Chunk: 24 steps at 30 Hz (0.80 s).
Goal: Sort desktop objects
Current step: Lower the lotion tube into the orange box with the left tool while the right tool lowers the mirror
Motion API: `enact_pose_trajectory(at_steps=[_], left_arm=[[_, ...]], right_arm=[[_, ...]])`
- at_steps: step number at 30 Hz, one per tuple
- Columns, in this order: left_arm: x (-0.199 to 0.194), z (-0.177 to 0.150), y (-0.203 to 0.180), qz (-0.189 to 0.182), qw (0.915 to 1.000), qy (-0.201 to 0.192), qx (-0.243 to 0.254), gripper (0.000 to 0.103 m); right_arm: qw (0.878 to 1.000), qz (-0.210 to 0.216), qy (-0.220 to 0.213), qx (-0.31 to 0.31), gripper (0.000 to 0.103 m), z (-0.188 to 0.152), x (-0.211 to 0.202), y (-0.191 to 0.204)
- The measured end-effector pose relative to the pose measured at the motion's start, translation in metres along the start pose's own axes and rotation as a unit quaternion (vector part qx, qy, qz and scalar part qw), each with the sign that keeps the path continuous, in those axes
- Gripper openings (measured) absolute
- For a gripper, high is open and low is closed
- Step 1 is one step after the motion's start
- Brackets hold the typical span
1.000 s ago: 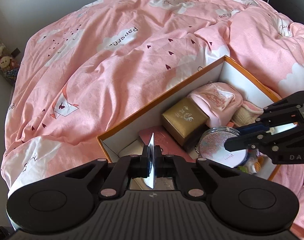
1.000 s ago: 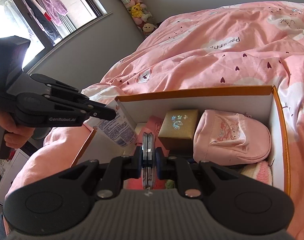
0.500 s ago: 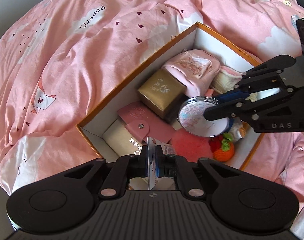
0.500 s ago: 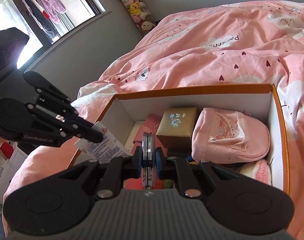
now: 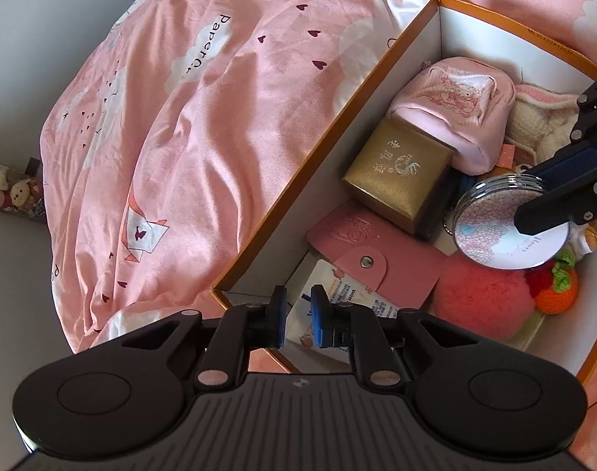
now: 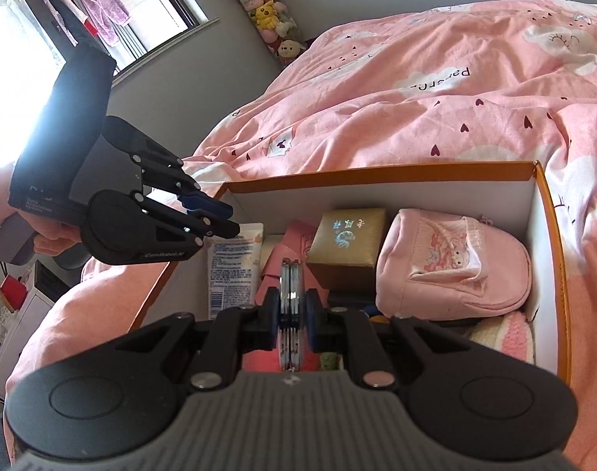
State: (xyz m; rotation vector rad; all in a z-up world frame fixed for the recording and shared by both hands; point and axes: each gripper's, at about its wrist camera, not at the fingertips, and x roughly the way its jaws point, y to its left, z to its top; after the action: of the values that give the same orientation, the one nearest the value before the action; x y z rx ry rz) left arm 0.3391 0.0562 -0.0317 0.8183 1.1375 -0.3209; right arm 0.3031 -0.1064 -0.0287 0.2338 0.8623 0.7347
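The tube [image 5: 339, 294], white with printed text, is seen in the left wrist view lying flat in the near corner of the orange-rimmed box [image 5: 329, 133], which rests on the pink bedding [image 5: 204, 125]. The fingers of the left gripper [image 5: 299, 316] have just been opening; a gap is shown between the blue pads, and the tube lies below that gap, unpinched. Beside the tube in the box a pink snap wallet [image 5: 373, 259] is found, then a gold gift box [image 5: 400, 176], a pink pouch [image 5: 455, 106], a red fluffy pompom [image 5: 482, 298] and an orange knitted fruit [image 5: 557, 290]. Over the middle of the box a round compact mirror [image 5: 510, 227] is held pinched in the right gripper [image 5: 534, 204].

In the right wrist view the same box [image 6: 549, 235] is seen from its near side. The compact mirror [image 6: 292, 310] is clamped edge-on between the pressed fingers of the right gripper [image 6: 293, 324]. The tube [image 6: 231, 263] lies against the box's left wall, with the left gripper [image 6: 225, 219] just above it, its fingers slightly apart. The gold gift box [image 6: 347, 239] and the pink pouch [image 6: 451, 263] are set along the far wall.
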Motion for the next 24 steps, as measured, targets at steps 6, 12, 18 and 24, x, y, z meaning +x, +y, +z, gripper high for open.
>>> enact_pose_trajectory(at_steps=[6,12,18,24], left_arm=[[-0.012,-0.001,0.003,-0.005,0.9997,-0.013,-0.022,0.016],[-0.032,-0.019,-0.001,-0.04,0.9948,-0.028,-0.089,0.016],[-0.053,-0.049,-0.007,-0.071,0.9778,-0.059,-0.188,0.016],[-0.065,-0.076,-0.013,-0.065,0.9618,-0.081,-0.253,0.016]], right_arm=[[1.0,0.01,-0.002,0.007,0.015,0.001,0.0,0.002],[0.998,0.06,0.019,0.009,0.015,0.001,0.004,0.012],[0.991,0.104,0.081,-0.035,0.015,0.005,0.03,0.033],[0.978,0.124,0.154,-0.058,0.015,0.004,0.066,0.041]])
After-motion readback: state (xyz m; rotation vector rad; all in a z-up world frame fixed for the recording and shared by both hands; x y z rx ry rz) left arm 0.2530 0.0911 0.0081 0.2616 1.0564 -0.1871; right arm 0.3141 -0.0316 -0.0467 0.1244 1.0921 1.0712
